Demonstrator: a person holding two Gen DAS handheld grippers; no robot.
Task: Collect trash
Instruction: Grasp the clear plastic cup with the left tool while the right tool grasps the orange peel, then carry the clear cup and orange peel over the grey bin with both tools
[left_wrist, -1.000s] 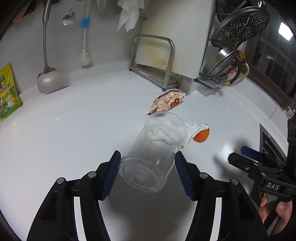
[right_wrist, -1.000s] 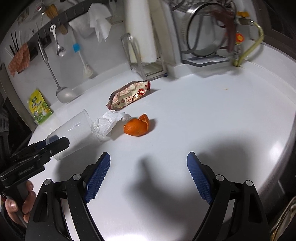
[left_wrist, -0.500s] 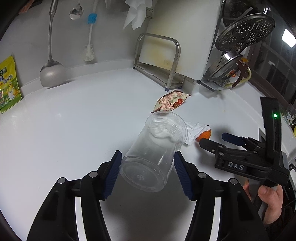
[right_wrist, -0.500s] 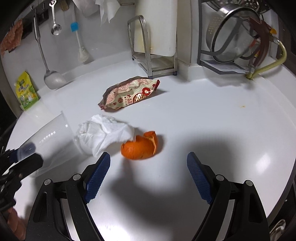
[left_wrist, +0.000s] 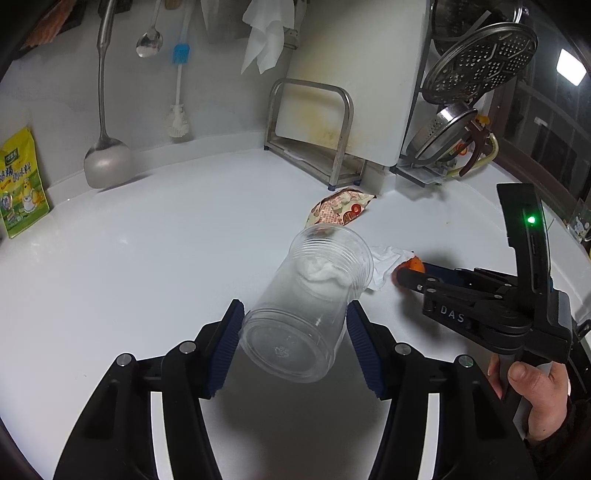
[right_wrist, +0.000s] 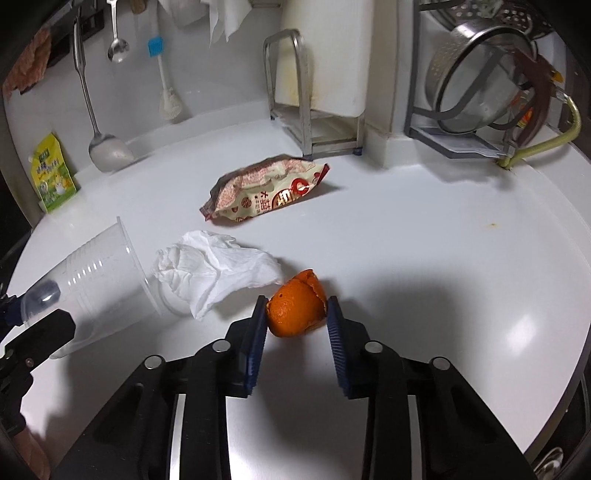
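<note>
Left gripper (left_wrist: 293, 341): clamped on clear plastic cup (left_wrist: 308, 301), tipped on its side, mouth toward crumpled tissue (right_wrist: 214, 271) partly inside the rim. Right gripper (right_wrist: 297, 334): pads closed against orange peel (right_wrist: 295, 314) on white countertop (right_wrist: 424, 258), just beside the tissue. Snack wrapper (right_wrist: 266, 194): flat on the countertop beyond, near cutting-board rack (right_wrist: 314, 110). Ladle (left_wrist: 105, 158): hung at back wall.
</note>
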